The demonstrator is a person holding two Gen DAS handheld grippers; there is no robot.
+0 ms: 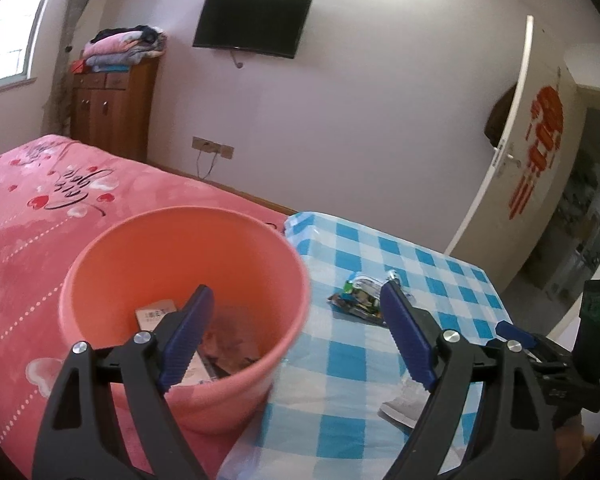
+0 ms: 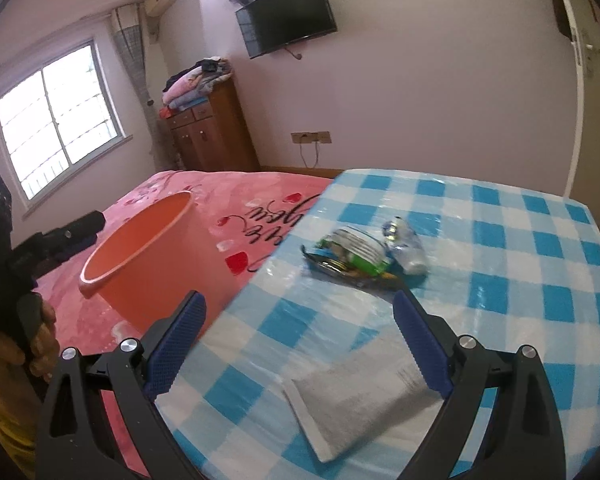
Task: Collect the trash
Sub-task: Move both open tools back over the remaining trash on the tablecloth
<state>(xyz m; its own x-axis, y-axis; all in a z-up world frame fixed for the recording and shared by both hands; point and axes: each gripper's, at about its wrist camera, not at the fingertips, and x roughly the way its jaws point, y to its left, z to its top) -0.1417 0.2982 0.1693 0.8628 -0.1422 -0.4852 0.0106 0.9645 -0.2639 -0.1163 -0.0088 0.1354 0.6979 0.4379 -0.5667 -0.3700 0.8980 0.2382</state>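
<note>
The left claw (image 1: 296, 336) is let go, wide apart, nothing in it — the pink bucket (image 1: 148, 248) sits at its 11 o'clock. The right claw (image 2: 300, 344) gapes too, bare, over a silver packet (image 2: 352, 408). More wrappers (image 2: 352, 254) lie at 12 o'clock.

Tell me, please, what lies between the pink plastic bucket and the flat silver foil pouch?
Only bare blue-and-white checked cloth separates pink plastic bucket from flat silver foil pouch, clearest in the right wrist view.
</note>
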